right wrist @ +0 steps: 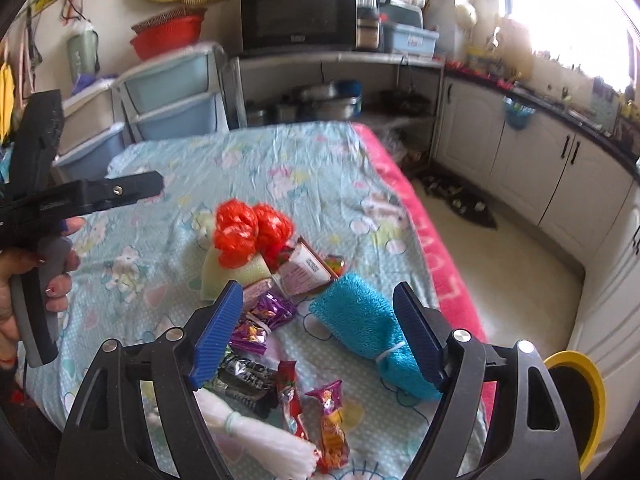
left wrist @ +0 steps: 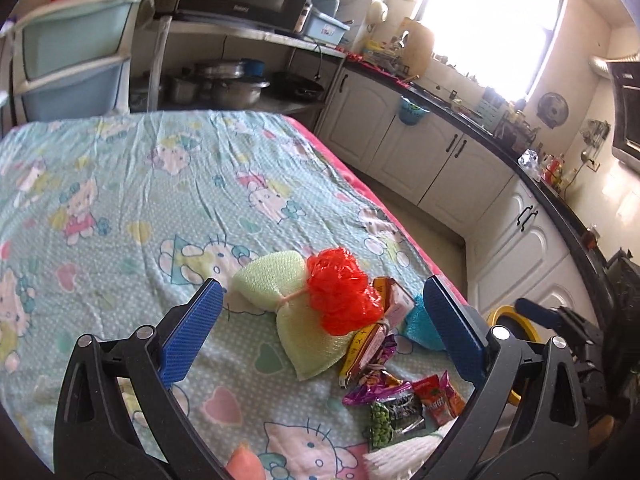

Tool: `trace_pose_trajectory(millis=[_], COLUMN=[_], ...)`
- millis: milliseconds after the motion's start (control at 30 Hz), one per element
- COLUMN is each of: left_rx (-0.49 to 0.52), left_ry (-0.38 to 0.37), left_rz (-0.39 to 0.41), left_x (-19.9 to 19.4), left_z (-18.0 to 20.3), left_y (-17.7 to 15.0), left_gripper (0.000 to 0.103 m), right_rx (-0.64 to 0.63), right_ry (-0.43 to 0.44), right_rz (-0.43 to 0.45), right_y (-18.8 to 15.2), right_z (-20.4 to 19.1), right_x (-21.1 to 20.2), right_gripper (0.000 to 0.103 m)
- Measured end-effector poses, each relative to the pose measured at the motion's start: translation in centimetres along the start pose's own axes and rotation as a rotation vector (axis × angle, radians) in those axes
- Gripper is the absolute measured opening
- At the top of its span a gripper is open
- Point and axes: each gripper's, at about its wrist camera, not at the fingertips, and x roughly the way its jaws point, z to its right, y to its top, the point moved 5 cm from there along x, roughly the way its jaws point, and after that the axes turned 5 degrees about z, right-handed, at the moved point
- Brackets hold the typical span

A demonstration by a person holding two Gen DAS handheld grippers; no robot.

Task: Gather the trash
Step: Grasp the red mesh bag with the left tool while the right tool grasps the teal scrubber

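Observation:
A heap of trash lies on the cartoon-print cloth (left wrist: 120, 200) near its right edge. In it are a crumpled orange-red plastic bag (left wrist: 340, 292) (right wrist: 248, 232), a pale green mesh pad (left wrist: 280, 280), a small carton (right wrist: 304, 272), purple wrappers (right wrist: 260, 316) (left wrist: 376, 388), a green pea packet (left wrist: 384, 424), red wrappers (left wrist: 438, 398) (right wrist: 290, 396), a teal cloth roll (right wrist: 360, 320) and a white bundle (right wrist: 260, 440). My left gripper (left wrist: 324, 332) hangs open above the bag and pad. My right gripper (right wrist: 318, 336) is open over the wrappers, the teal roll beside its right pad.
A yellow-rimmed bin (right wrist: 580, 392) (left wrist: 508, 320) stands on the floor past the table's pink right edge (right wrist: 424, 232). A hand (right wrist: 24, 276) holds the left tool at the left. Blue drawers (right wrist: 172, 92), a microwave shelf (right wrist: 296, 20) and white cabinets (right wrist: 520, 160) ring the table.

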Motion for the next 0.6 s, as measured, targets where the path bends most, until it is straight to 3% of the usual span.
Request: trace_pose_trajectory(millis=[300, 600], left_rx=[-0.017, 0.015], left_ry=[-0.065, -0.078], left_rz=[-0.05, -0.098], left_x=[3.0, 5.8], left_z=[0.6, 1.7], left_y=[-0.8, -2.0], left_gripper=[0.092, 0.092], right_rx=[-0.044, -0.072], right_ry=[-0.037, -0.02], right_rz=[-0.175, -0.257], right_y=[-2.1, -3.7], right_z=[2.7, 4.1], right_x=[6.1, 9.2], right_gripper=[0.075, 0.075])
